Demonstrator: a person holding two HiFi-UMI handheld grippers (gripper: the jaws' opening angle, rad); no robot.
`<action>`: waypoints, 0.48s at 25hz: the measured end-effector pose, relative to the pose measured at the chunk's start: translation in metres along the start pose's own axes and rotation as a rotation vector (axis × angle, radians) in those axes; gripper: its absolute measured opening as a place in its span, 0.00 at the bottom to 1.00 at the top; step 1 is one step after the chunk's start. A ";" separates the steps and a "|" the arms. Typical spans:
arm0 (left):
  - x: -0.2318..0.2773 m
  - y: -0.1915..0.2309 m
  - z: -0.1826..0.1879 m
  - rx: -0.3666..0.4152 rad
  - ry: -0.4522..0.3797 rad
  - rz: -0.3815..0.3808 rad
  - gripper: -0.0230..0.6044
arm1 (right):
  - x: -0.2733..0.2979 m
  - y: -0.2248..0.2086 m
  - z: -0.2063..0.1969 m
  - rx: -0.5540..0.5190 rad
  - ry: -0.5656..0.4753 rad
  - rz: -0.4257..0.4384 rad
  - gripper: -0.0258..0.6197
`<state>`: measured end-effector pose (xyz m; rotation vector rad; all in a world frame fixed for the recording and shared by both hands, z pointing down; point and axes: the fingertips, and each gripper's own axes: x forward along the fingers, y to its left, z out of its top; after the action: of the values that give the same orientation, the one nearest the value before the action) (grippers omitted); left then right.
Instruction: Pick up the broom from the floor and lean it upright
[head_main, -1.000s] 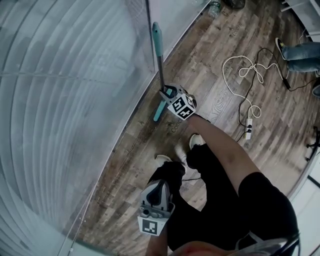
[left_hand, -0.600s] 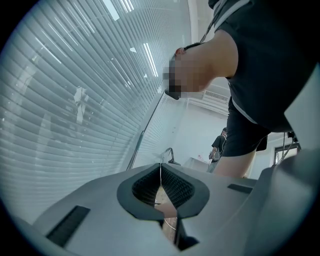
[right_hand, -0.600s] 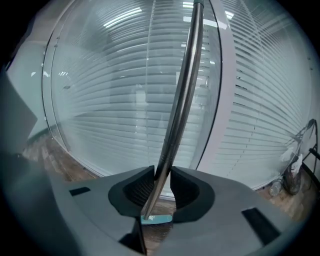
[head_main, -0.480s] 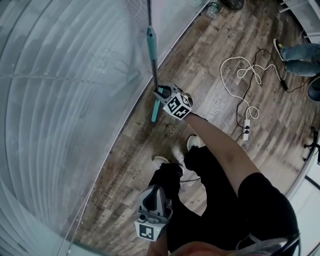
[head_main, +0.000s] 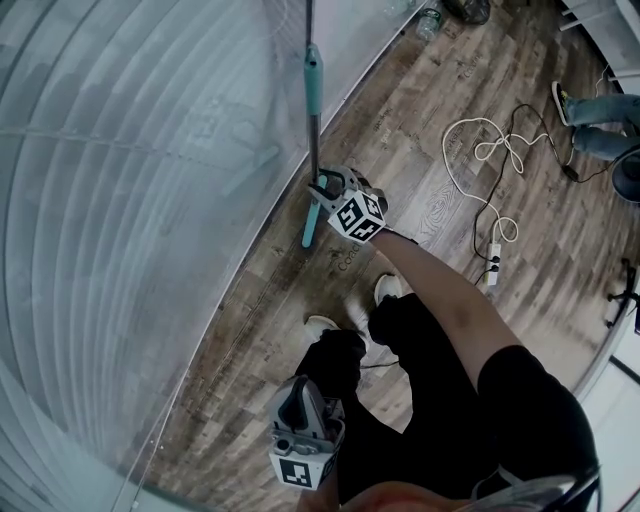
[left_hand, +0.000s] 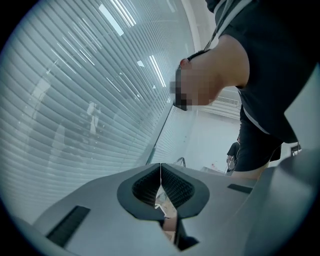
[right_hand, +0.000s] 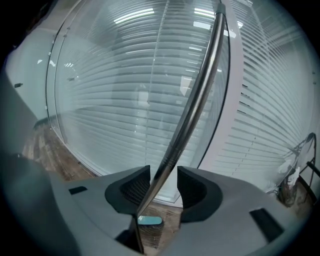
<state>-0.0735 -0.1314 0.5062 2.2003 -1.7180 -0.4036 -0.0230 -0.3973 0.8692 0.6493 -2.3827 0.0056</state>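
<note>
Big curved glass wall with horizontal white blinds (head_main: 150, 200) fills the left side, and the brown wood-plank floor (head_main: 430, 130) runs along its foot. Right there stands the long broom with a silver metal shaft and teal grip (head_main: 315, 130), close to upright, its teal head down on the floor by the base of the glass; whether its top touches the wall cannot be told. The right tool (head_main: 325, 188) sits around the shaft low down, and its jaws have just been opening: the shaft (right_hand: 192, 107) runs between them next to 1 pad, with a clear gap to the other, so no squeeze. The left tool (head_main: 300, 400) hangs back by the person's legs, jaws closed together on nothing. A looped white cable (head_main: 480, 150) lies well off to the right.
</note>
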 end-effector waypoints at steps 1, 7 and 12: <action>0.003 0.000 0.002 -0.011 0.000 0.005 0.07 | -0.001 0.000 0.001 0.007 -0.009 0.001 0.29; -0.014 0.000 -0.003 0.010 0.015 -0.002 0.07 | -0.011 0.007 0.011 0.072 -0.048 0.013 0.33; -0.012 -0.016 0.011 0.013 0.016 -0.036 0.07 | -0.031 0.011 0.019 0.068 -0.057 0.009 0.34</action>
<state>-0.0669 -0.1167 0.4898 2.2399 -1.6794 -0.3837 -0.0184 -0.3770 0.8377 0.6792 -2.4488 0.0739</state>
